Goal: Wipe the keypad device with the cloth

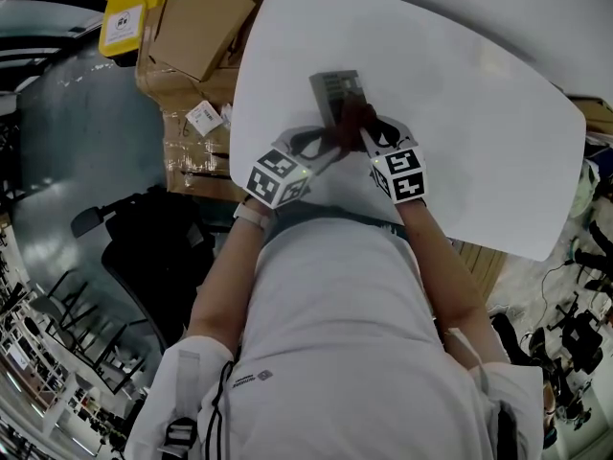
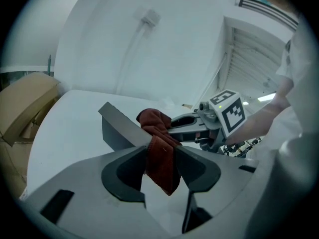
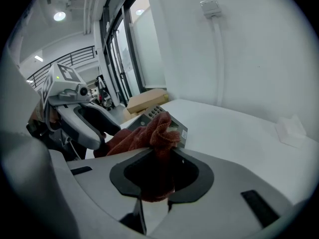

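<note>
The grey keypad device (image 1: 337, 89) (image 2: 118, 124) (image 3: 147, 114) lies on the white table (image 1: 469, 113), just ahead of both grippers. A dark red cloth (image 1: 352, 121) (image 2: 155, 119) (image 3: 160, 128) is bunched on its near end. My right gripper (image 1: 366, 130) (image 3: 158, 156) is shut on the cloth, and a fold hangs down through its jaws. My left gripper (image 1: 324, 148) (image 2: 162, 149) has its jaws set wide at the device's near end. The device's edge runs into the left jaw, and the cloth's tail fills the gap and hides the pads' contact.
Cardboard boxes (image 1: 196, 27) and a yellow bin (image 1: 134, 12) stand beyond the table's left edge. A black chair (image 1: 144, 228) is on the floor at my left. A crumpled white scrap (image 3: 290, 127) lies on the table to the right. A wall stands behind the table.
</note>
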A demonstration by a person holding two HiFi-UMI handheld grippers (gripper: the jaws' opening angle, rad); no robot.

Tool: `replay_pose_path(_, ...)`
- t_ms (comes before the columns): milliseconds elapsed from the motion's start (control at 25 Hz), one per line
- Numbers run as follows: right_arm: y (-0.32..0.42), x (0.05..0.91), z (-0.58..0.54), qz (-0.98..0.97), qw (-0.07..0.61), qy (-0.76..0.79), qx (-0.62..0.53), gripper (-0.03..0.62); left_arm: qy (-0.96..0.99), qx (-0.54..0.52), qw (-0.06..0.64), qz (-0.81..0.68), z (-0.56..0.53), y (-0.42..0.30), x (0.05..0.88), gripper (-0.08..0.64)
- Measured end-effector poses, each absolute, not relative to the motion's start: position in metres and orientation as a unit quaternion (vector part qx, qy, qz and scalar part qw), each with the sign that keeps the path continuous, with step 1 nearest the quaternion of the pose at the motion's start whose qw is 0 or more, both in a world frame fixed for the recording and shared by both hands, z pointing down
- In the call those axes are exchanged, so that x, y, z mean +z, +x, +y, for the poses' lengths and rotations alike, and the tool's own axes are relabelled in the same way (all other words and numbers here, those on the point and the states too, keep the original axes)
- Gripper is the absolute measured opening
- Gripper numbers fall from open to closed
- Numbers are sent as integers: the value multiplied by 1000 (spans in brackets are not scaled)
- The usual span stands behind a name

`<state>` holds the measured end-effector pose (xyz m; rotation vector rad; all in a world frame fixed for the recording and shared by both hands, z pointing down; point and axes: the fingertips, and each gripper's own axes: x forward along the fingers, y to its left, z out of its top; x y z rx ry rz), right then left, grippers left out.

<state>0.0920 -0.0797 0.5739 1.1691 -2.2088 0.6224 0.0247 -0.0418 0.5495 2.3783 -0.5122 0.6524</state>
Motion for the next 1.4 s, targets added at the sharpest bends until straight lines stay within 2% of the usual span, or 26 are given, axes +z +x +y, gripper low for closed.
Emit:
replay_pose_path(680, 134, 634, -76, -785, 336, 453, 257, 94, 898, 231, 317, -201, -42, 19, 541, 172)
replay_pose_path(1000, 136, 600, -81, -789, 278, 468, 285, 94, 899, 226, 319, -198, -34, 20, 539, 172)
replay_pose_path(1400, 154, 494, -120, -808, 190, 513, 220, 94, 892, 211, 322, -235, -47, -4, 535, 172)
